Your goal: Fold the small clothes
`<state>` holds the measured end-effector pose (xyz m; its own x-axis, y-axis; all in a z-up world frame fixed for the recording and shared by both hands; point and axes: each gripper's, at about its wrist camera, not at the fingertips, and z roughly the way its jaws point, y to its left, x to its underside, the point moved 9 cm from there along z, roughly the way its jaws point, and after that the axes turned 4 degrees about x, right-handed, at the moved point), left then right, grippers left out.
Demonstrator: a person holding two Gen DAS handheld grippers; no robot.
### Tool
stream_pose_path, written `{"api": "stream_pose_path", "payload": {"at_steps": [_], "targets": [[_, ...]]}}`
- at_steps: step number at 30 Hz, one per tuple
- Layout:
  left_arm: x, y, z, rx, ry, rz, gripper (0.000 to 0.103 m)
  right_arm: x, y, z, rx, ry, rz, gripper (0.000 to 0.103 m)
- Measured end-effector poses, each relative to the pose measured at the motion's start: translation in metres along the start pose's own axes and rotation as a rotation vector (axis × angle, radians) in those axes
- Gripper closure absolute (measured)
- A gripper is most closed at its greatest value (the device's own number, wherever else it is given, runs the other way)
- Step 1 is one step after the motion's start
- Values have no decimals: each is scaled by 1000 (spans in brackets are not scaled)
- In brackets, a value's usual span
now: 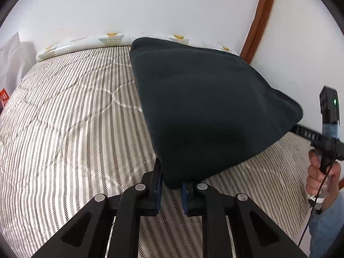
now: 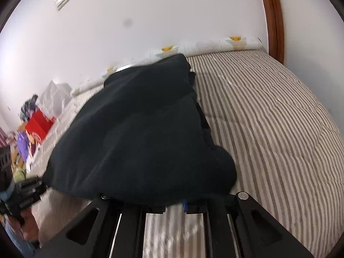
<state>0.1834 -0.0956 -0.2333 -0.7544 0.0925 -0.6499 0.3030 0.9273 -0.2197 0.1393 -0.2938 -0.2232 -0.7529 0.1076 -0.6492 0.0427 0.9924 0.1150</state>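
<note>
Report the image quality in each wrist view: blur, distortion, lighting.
Left wrist view: fisheye bends the striped bedcover and door frame; the dark garment is soft-edged, and the other hand is smeared. Right wrist view: left-side clutter is motion-blurred, stripes at right are sharp. Lighting is even, with no glare.

A dark navy, soft fleece-like garment (image 1: 204,99) hangs stretched over the striped grey-and-white quilted bedcover (image 1: 71,111), its near edge raised off the bed at two corners and its far end sloping down toward the flower-printed white bolster (image 1: 86,43) along the wall. A doubled layer shows along its right side in the right wrist view (image 2: 137,133).
</note>
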Motion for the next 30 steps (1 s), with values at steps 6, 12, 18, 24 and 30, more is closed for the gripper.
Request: {"api": "stream_pose_path", "payload": {"at_steps": [6, 12, 18, 24, 30], "targets": [[8, 0, -20, 28, 9, 11, 89, 26, -3, -24, 70, 41, -49, 92], [4, 1, -49, 7, -35, 27, 72, 15, 1, -76, 76, -36, -116, 91], [-18, -3, -54, -12, -85, 29, 58, -6, 7, -87, 66, -112, -78, 88], [-22, 0, -22, -49, -40, -2, 58, 10, -1, -34, 167, -26, -47, 88], [-18, -3, -18, -68, -23, -24, 58, 12, 1, -43, 170, -32, -17, 87]]}}
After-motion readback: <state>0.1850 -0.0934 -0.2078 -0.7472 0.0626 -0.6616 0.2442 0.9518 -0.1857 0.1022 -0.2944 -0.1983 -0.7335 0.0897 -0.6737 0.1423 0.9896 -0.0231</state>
